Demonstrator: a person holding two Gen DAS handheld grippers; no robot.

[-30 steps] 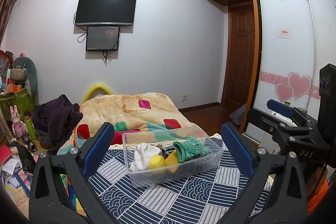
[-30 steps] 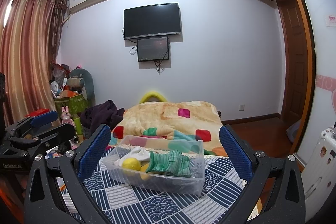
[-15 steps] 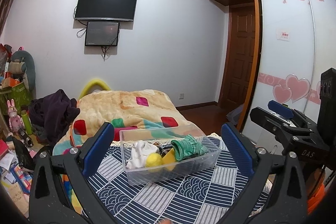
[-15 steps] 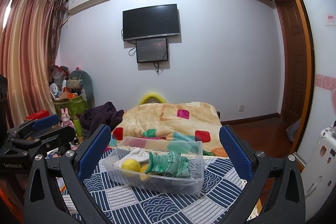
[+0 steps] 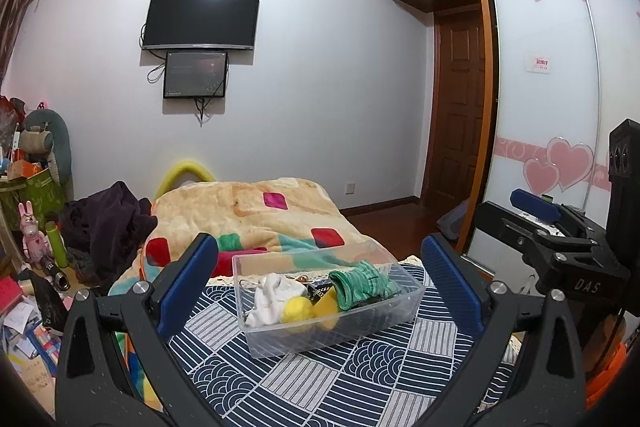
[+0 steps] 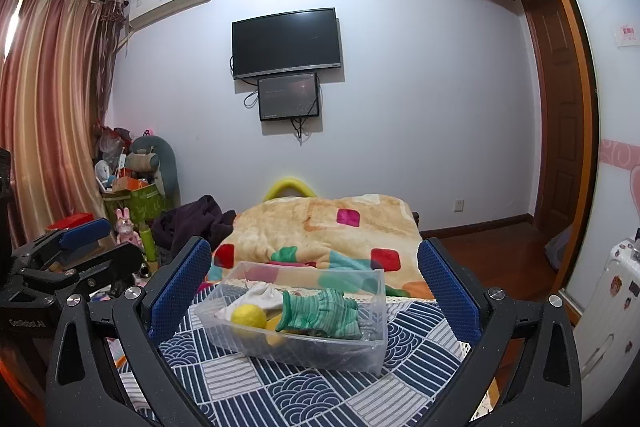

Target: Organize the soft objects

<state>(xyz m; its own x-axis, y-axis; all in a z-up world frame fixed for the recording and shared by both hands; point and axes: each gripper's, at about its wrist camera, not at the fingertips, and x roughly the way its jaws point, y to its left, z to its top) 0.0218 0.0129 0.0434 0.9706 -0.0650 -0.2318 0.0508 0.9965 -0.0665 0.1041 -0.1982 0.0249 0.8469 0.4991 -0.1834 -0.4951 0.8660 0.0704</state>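
The clear plastic bin point(image 5: 332, 311) sits on the navy patterned cloth point(image 5: 320, 379), and already holds the soft things: a green striped sock point(image 5: 362, 285) draped toward its right side, a yellow ball point(image 5: 297, 309) against the near wall, and a white cloth point(image 5: 270, 297) at the left. The left gripper point(image 5: 320, 283) hangs in front of it with its blue fingers spread wide and nothing between them; the right gripper point(image 6: 314, 285) is likewise wide apart and empty, both well back from the bin. The risk I see is the light bin sliding or tipping on the cloth if a finger catches its rim, or the sock dragging the ball out with it. The cloth could also bunch under a push, near the quilt point(image 5: 256, 215) behind
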